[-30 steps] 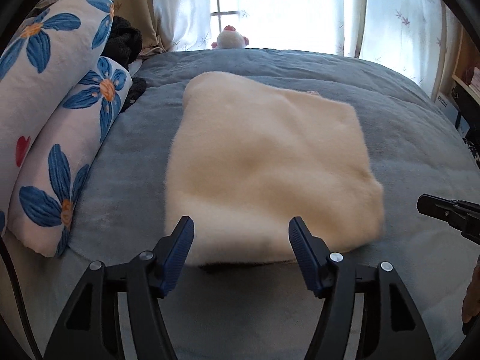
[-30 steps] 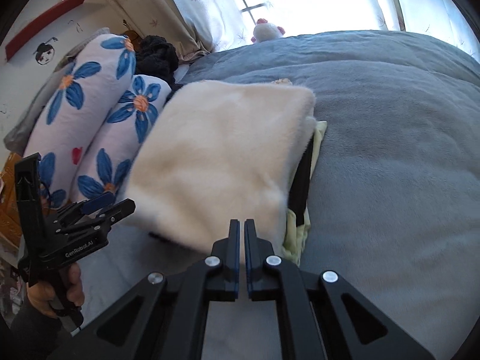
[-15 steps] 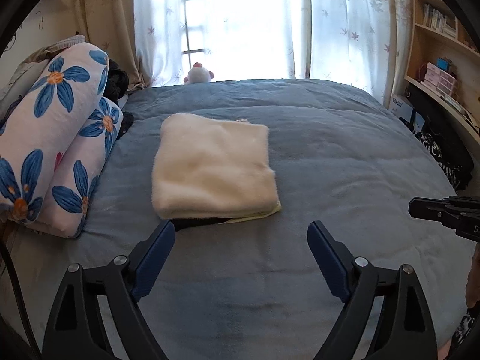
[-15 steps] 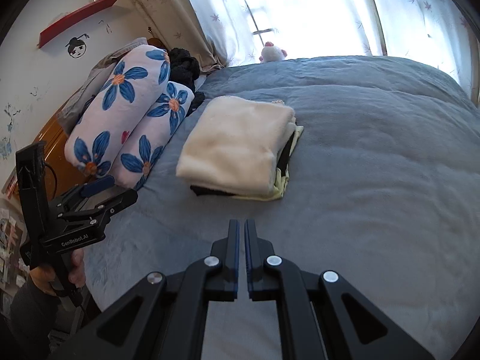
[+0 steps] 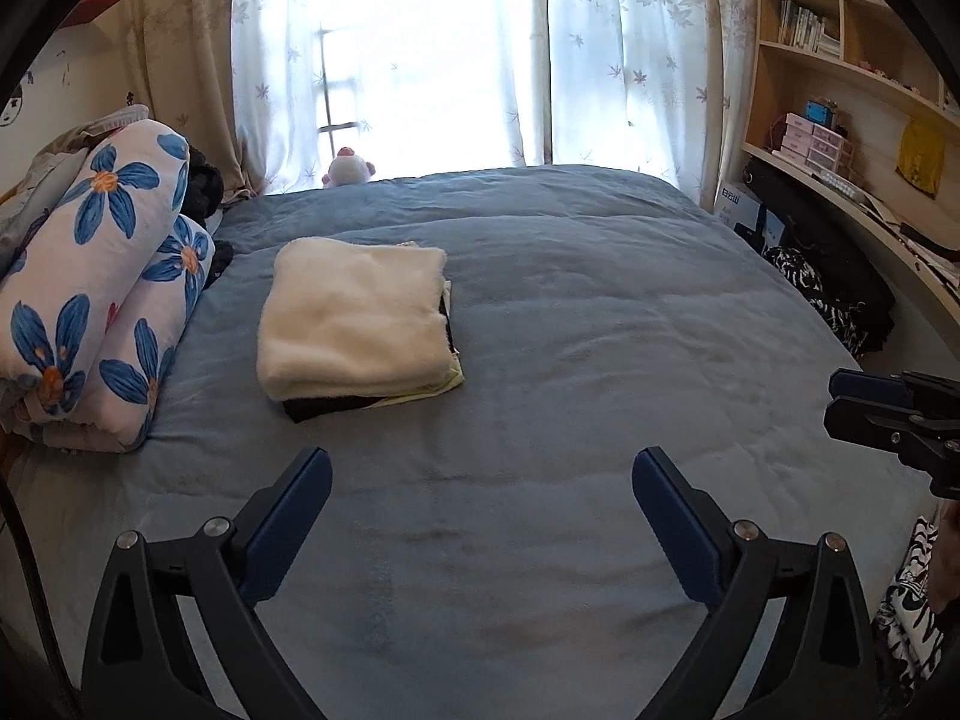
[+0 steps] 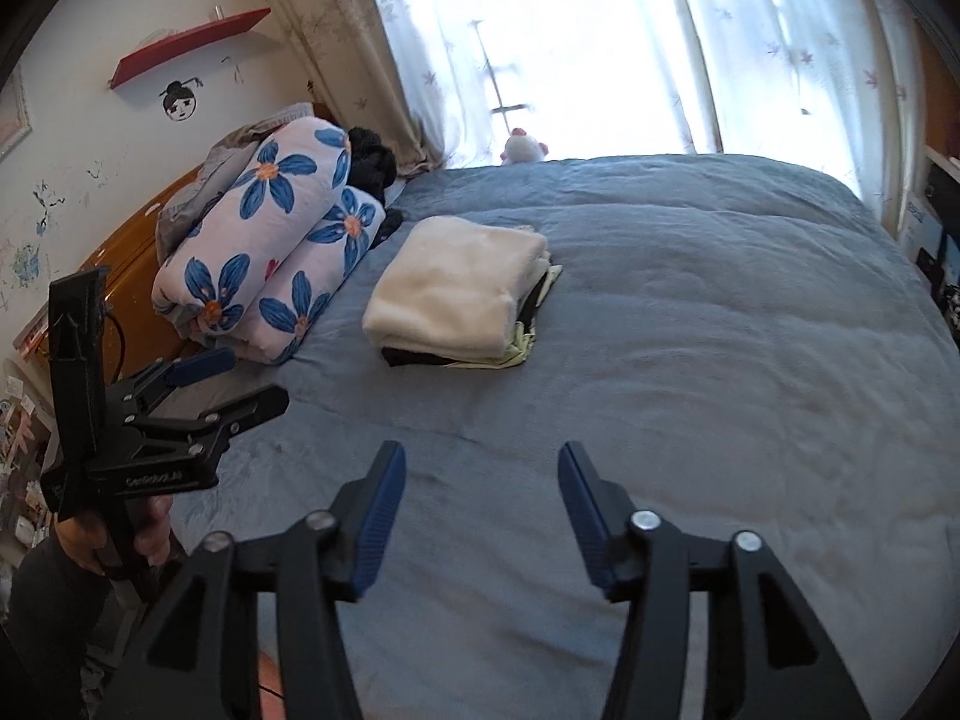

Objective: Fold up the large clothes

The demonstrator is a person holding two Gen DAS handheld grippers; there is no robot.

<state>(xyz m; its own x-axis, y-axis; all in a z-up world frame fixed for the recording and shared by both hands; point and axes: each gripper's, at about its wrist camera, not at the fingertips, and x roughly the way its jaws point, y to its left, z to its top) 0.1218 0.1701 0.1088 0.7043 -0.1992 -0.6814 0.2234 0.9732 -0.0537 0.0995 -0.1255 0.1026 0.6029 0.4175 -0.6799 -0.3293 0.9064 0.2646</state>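
A folded cream fleece garment (image 5: 354, 324) lies on top of a small stack, over a pale yellow piece and a black one, on the blue bed cover (image 5: 570, 360). The stack also shows in the right wrist view (image 6: 456, 294). My left gripper (image 5: 480, 480) is open and empty, held well back from the stack above the near bed. My right gripper (image 6: 477, 480) is open and empty, also back from the stack. The right gripper shows at the right edge of the left wrist view (image 5: 888, 414), and the left gripper in the right wrist view (image 6: 180, 414).
Rolled floral bedding (image 5: 102, 276) lies along the bed's left side, with a dark plush thing (image 6: 369, 162) behind it. A small white plush toy (image 5: 351, 165) sits by the curtained window. Shelves and dark bags (image 5: 840, 276) stand to the right.
Both grippers have pulled back and up from the folded stack, which now looks much smaller. The right gripper has gone from shut to open. The left gripper has opened wider.
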